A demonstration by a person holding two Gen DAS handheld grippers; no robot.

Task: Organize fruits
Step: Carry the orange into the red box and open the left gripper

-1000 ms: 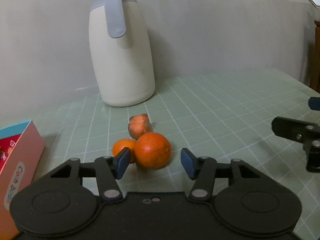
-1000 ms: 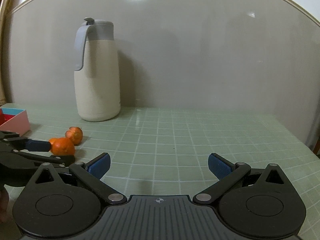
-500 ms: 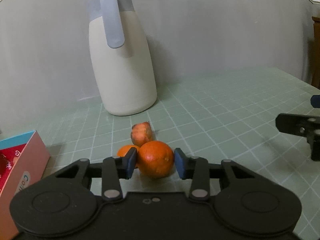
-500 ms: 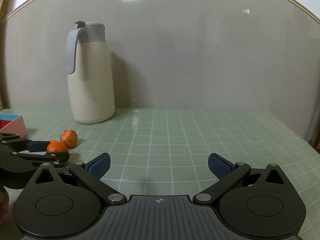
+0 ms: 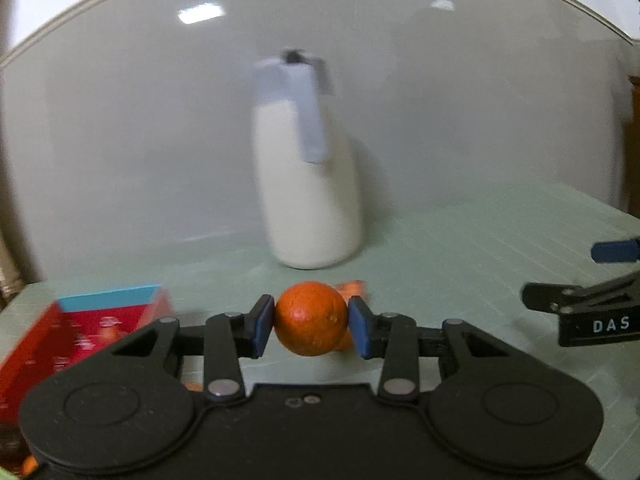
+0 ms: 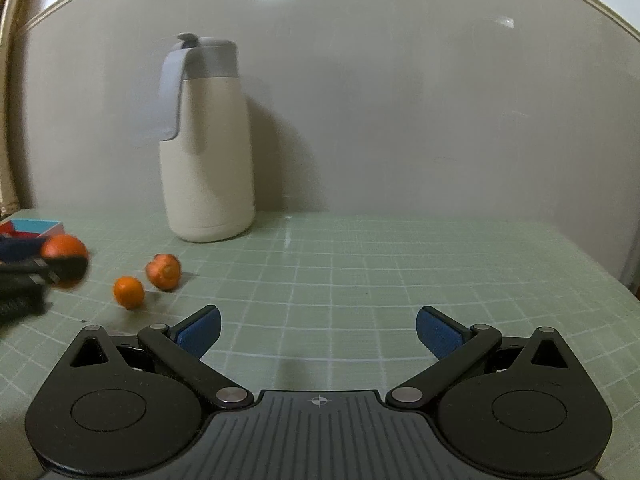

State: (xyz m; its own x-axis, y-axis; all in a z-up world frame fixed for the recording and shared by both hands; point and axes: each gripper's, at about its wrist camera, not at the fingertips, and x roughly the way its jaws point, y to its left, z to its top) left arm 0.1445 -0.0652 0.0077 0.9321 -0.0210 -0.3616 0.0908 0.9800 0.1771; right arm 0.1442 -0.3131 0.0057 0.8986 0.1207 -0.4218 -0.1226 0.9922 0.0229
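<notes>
The left hand-held gripper (image 5: 311, 326) is pinching a round orange tangerine (image 5: 310, 323) between its blue pads above the green gridded table (image 6: 360, 280). The right hand-held gripper (image 6: 318, 330) is hovering spread wide, gripping nothing.

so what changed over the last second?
The left tongs closed on the large orange and lifted it off the table, toward the red box. The small orange and peeled fruit stayed put. So did the jug and the open right tongs.
</notes>
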